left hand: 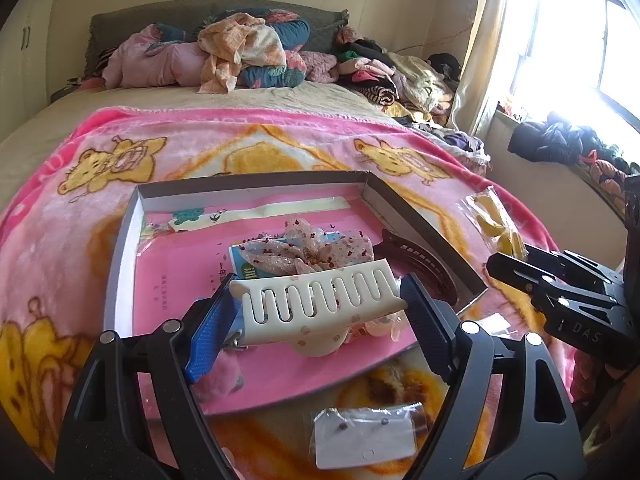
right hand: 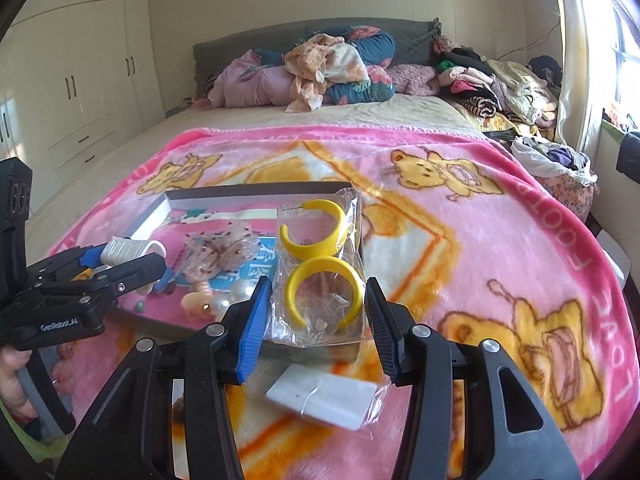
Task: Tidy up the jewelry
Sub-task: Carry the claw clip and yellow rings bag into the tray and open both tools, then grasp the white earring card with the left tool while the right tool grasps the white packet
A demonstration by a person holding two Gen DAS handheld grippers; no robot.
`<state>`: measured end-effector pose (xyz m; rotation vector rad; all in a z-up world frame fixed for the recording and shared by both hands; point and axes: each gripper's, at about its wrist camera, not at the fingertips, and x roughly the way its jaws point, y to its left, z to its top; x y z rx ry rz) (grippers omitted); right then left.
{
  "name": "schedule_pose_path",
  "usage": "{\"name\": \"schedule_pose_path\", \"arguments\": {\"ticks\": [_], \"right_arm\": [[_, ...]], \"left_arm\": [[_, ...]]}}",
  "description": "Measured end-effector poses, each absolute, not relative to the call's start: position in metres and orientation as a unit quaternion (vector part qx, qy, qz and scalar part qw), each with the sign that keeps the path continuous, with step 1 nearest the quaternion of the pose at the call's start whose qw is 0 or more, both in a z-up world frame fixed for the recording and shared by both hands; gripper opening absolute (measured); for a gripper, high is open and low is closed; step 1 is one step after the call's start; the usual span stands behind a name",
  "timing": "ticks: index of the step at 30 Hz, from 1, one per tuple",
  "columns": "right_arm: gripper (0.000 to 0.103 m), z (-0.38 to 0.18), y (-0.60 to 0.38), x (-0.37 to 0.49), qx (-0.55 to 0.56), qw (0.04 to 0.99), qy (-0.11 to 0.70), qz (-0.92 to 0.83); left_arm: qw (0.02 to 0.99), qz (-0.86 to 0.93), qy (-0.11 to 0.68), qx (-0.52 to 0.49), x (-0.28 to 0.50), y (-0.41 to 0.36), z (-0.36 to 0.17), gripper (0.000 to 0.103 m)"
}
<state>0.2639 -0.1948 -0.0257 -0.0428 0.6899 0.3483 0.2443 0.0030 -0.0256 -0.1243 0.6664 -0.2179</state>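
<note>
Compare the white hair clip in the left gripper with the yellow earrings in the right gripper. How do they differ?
The white hair clip is bare; the yellow earrings sit in a clear plastic bag. The clip is one long piece with slotted teeth; the earrings are two open hoops. The clip hangs over the box; the earrings are at its right edge. Both are held between blue pads, by the left gripper and the right gripper.
</note>
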Motion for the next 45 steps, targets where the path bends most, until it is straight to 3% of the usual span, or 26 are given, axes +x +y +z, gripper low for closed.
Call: {"name": "schedule_pose_path", "arguments": {"ticks": [19, 23, 31, 38, 45], "right_arm": [[0.049, -0.058, -0.186, 0.295, -0.039, 0.914, 0.367, 0.17], [0.058, -0.055, -0.192, 0.288, -0.024, 0.918, 0.353, 0.177], [0.064, -0.045, -0.205, 0.265, -0.022, 0.928, 0.331, 0.172], [0.073, -0.046, -0.216, 0.244, -0.015, 0.929, 0.329, 0.167], [0.076, -0.055, -0.229, 0.232, -0.008, 0.926, 0.344, 0.157]], "left_arm": [[0.93, -0.097, 0.349, -0.06, 0.262, 0.004, -0.047, 0.072], [0.931, -0.097, 0.347, -0.06, 0.26, 0.004, -0.047, 0.074], [0.936, -0.101, 0.333, -0.055, 0.249, 0.001, -0.041, 0.086], [0.94, -0.102, 0.323, -0.046, 0.233, -0.004, -0.036, 0.089], [0.941, -0.106, 0.317, -0.044, 0.216, -0.006, -0.033, 0.09]]}}
